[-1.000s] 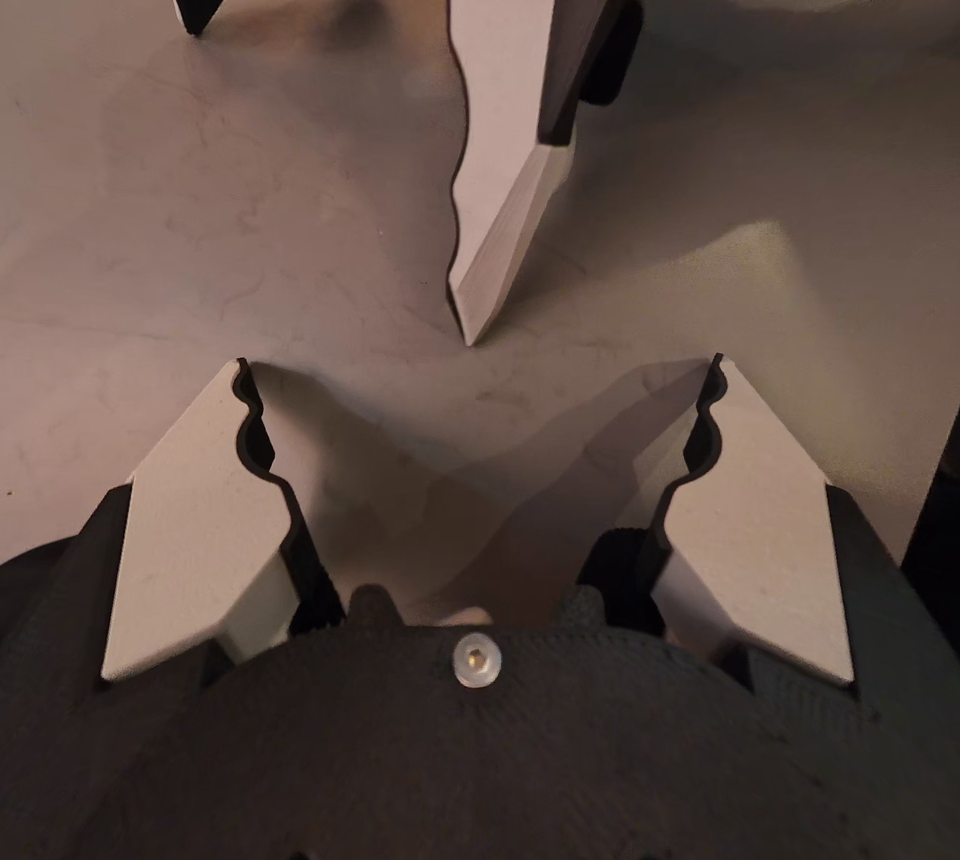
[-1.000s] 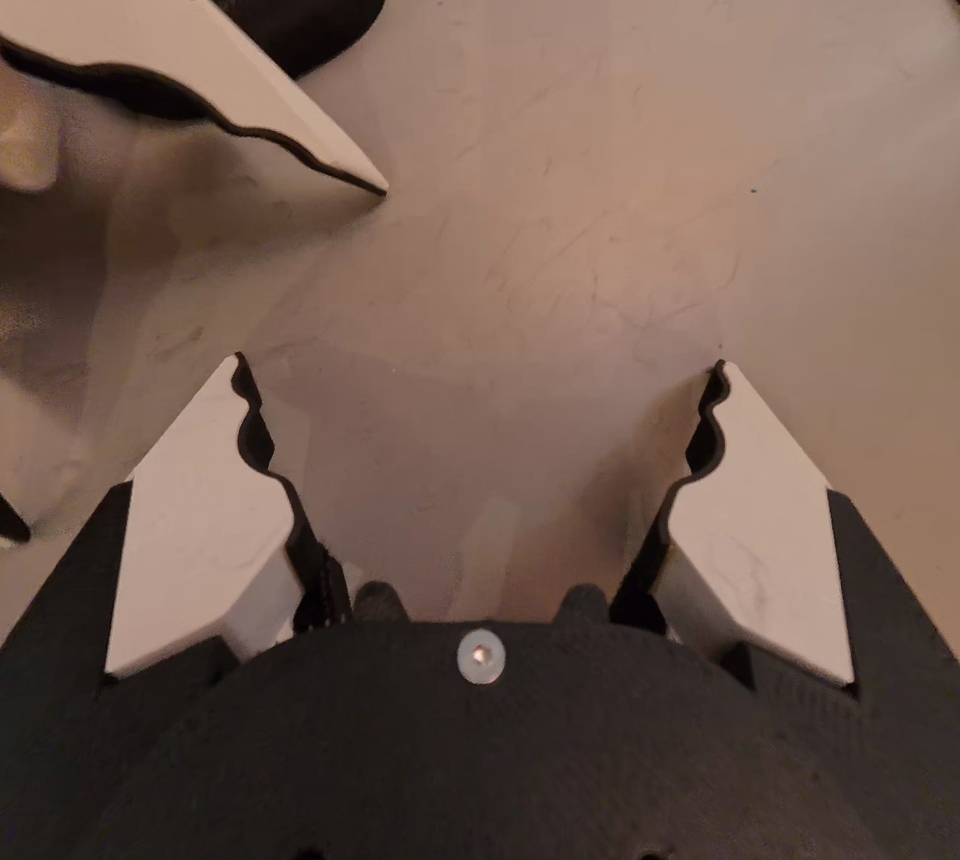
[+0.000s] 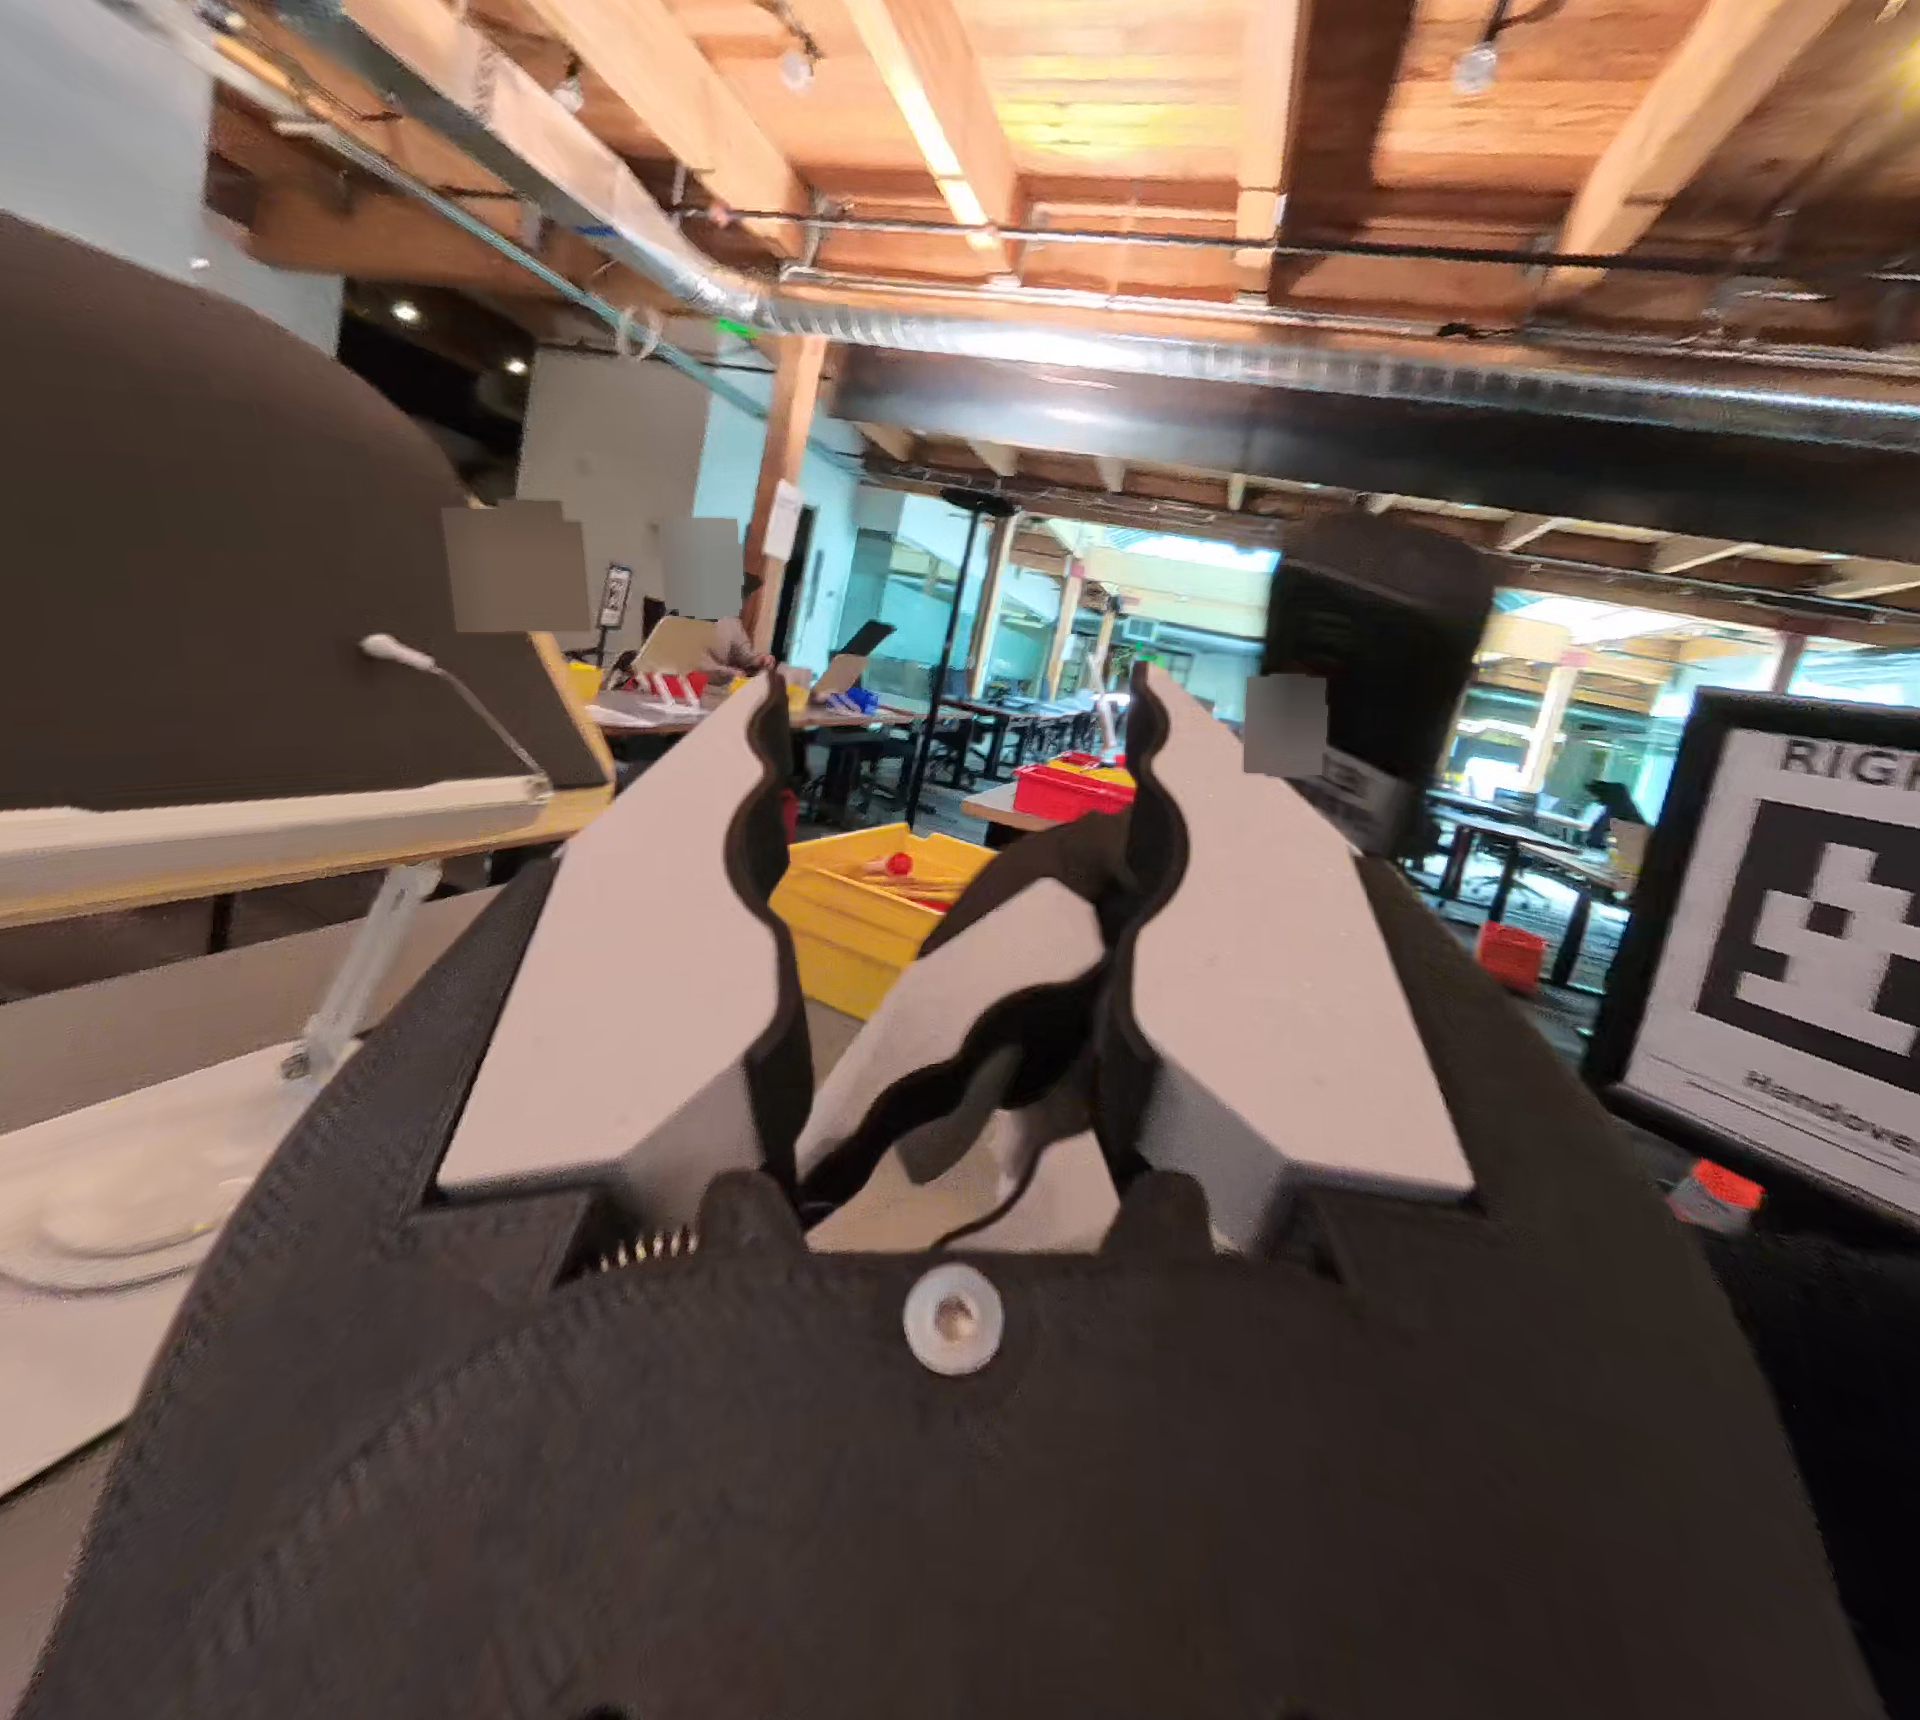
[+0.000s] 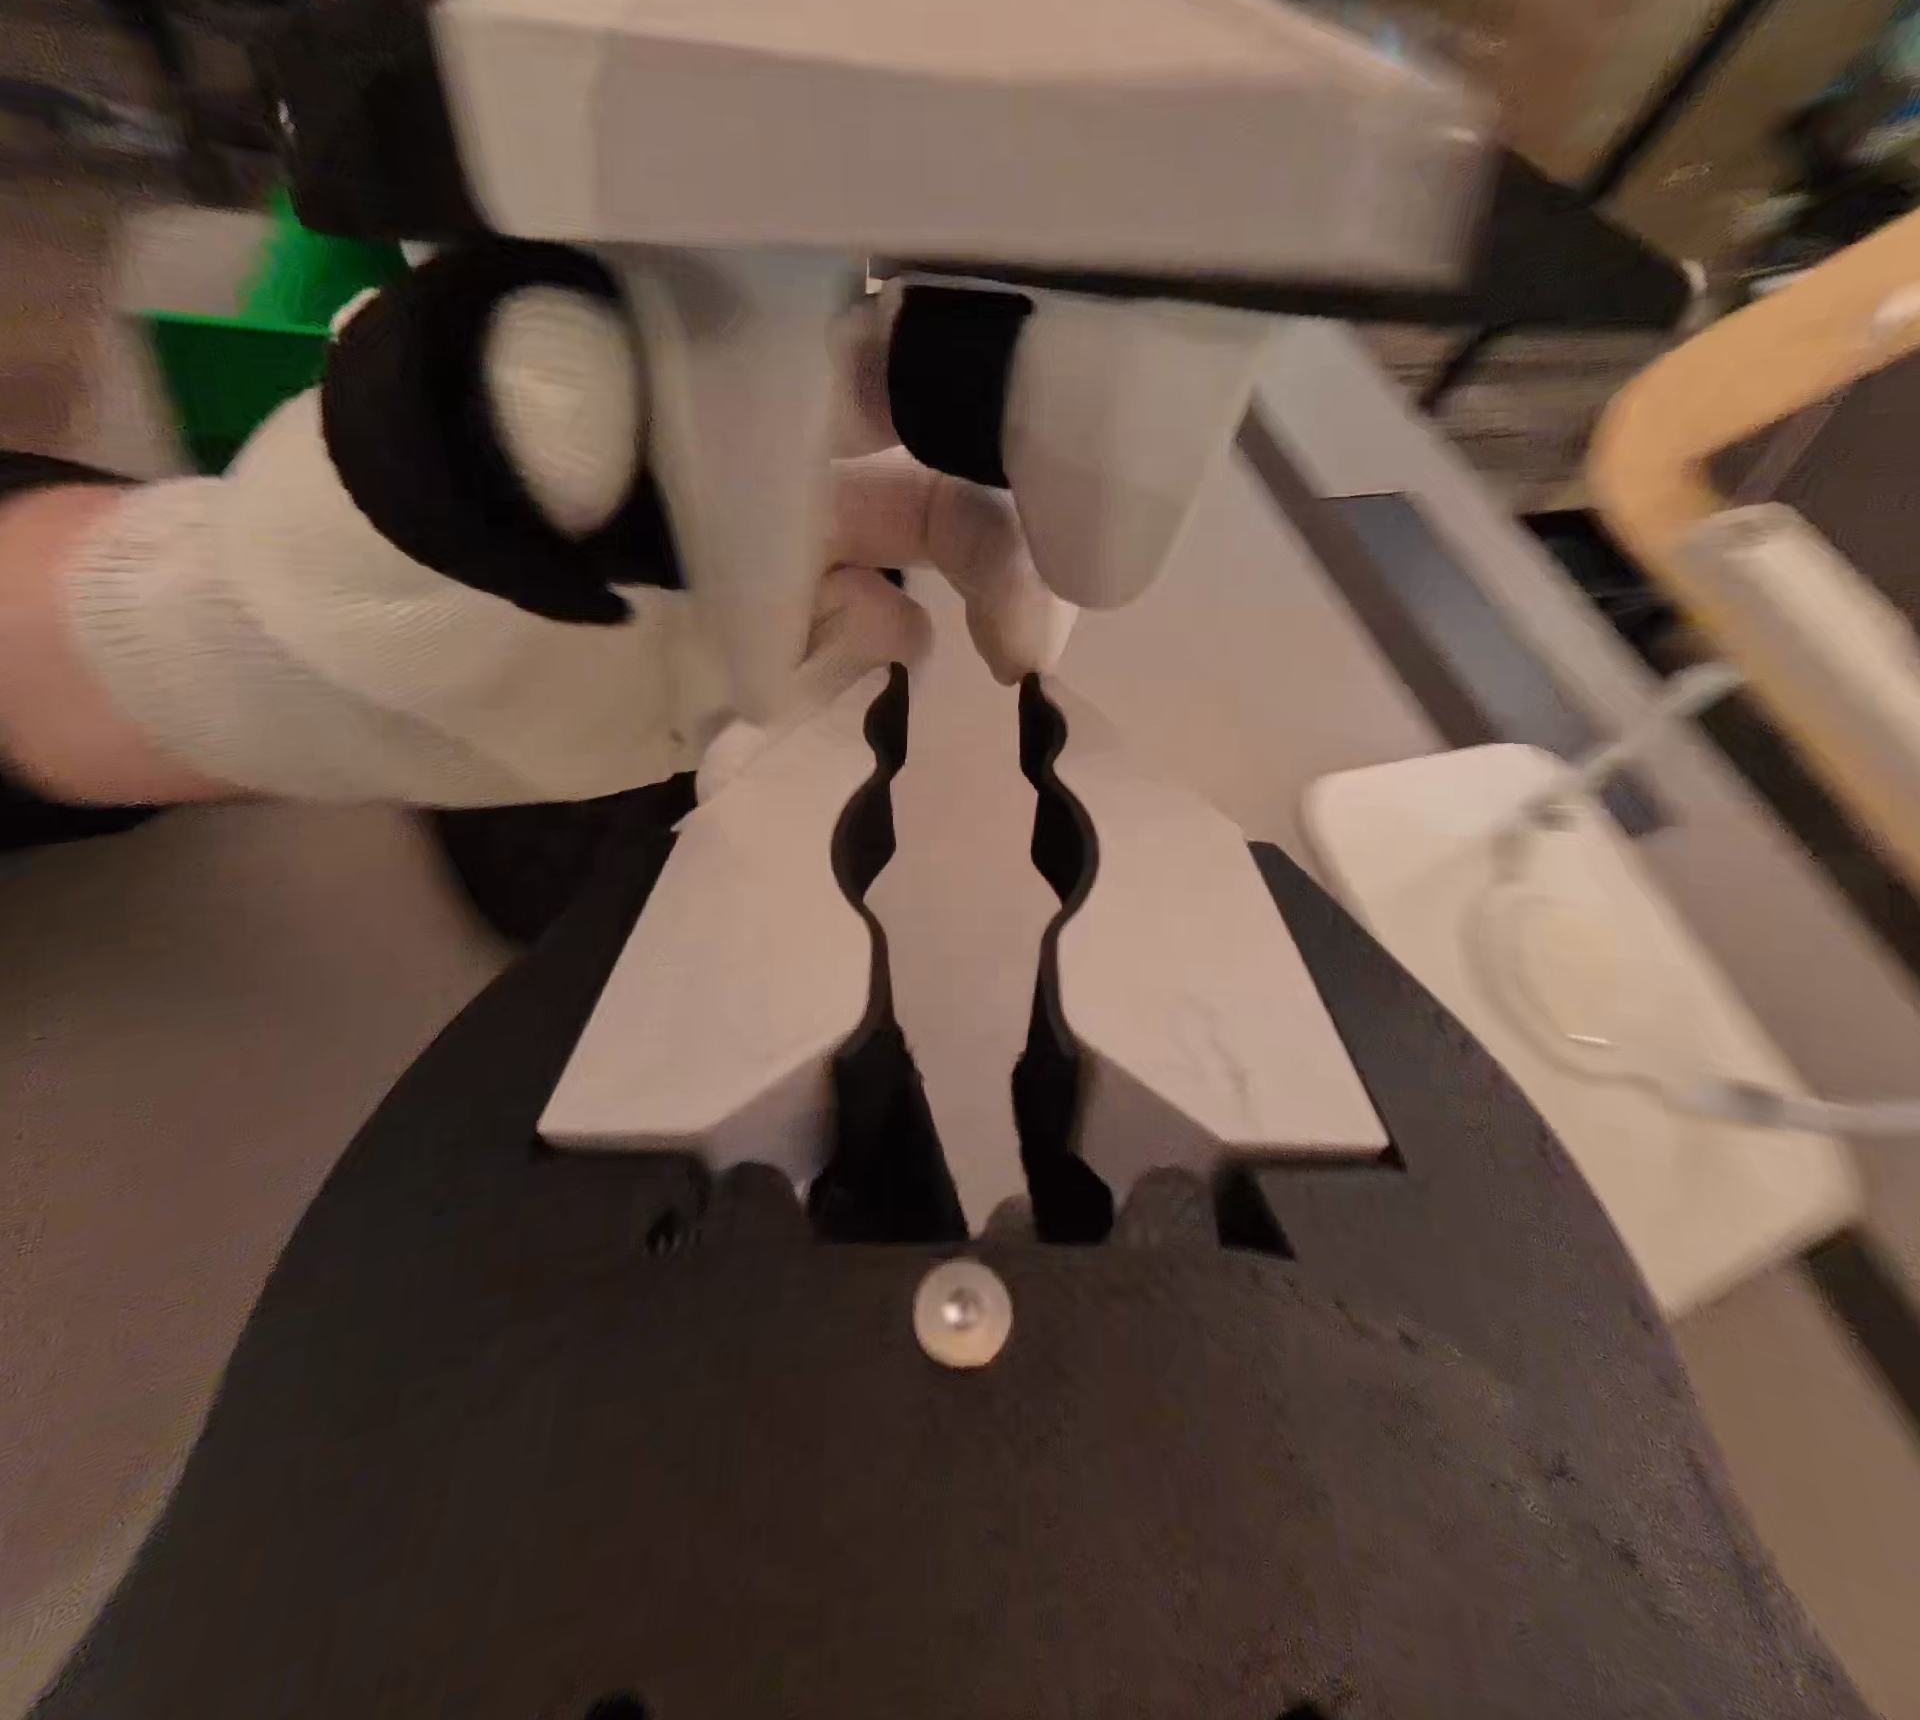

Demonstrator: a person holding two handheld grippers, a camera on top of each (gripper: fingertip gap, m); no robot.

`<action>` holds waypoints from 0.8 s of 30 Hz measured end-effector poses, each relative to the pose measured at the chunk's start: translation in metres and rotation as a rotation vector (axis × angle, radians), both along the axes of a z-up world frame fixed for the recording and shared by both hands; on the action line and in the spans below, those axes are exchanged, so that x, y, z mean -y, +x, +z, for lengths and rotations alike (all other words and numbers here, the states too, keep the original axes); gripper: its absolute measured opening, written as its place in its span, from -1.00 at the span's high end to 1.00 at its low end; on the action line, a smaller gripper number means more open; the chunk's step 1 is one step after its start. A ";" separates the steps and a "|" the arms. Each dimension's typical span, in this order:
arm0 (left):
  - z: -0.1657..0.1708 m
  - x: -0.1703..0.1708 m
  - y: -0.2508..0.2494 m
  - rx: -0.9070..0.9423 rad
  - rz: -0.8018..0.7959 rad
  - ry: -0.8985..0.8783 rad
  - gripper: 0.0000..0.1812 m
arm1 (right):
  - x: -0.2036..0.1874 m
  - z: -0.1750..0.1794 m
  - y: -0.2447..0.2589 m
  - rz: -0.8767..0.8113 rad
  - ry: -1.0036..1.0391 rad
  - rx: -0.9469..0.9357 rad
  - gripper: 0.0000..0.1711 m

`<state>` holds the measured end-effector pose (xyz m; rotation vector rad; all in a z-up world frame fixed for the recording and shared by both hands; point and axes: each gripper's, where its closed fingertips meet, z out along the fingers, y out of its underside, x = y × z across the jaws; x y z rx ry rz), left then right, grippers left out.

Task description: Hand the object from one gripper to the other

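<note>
Surroundings are changing completely: a second ago both wrist views were looking down on the bare worktop (image 4: pixel 208 995), and now the left one is looking up across a workshop, with timber ceiling (image 3: pixel 1039 8) from 10 to 2 o'clock and a yellow bin (image 3: pixel 862 922) showing through the gap at centre. The body of the left tool (image 4: pixel 935 112) is filling the right view at 12 o'clock, with a gloved hand (image 4: pixel 364 631) at 9 o'clock working its handle.

The left tongs (image 3: pixel 956 673) are sitting much narrower than before, yet apart, with one finger of the right tool (image 3: pixel 966 974) lying between them against the 3 o'clock pad. The right tongs (image 4: pixel 961 678) are drawn nearly together around a white strip, probably a left finger; whether they are pinching it, I cannot tell.

The object is showing in neither view, so I am judging this a meeting of empty tools, not yet a handover.
</note>
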<state>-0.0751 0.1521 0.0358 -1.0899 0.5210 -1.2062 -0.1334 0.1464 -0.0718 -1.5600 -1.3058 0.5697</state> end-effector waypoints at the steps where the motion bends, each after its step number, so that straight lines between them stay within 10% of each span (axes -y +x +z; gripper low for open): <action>1: 0.001 -0.006 0.000 -0.002 0.002 0.008 0.43 | -0.008 0.002 -0.002 -0.050 0.106 0.032 0.85; 13: -0.034 -0.015 0.013 -0.075 -0.231 -0.129 0.99 | -0.014 -0.014 -0.021 -0.118 0.362 -0.072 1.00; 24: -0.047 -0.003 0.028 -0.136 -0.236 -0.048 0.62 | -0.008 -0.035 -0.009 0.021 0.041 -0.059 1.00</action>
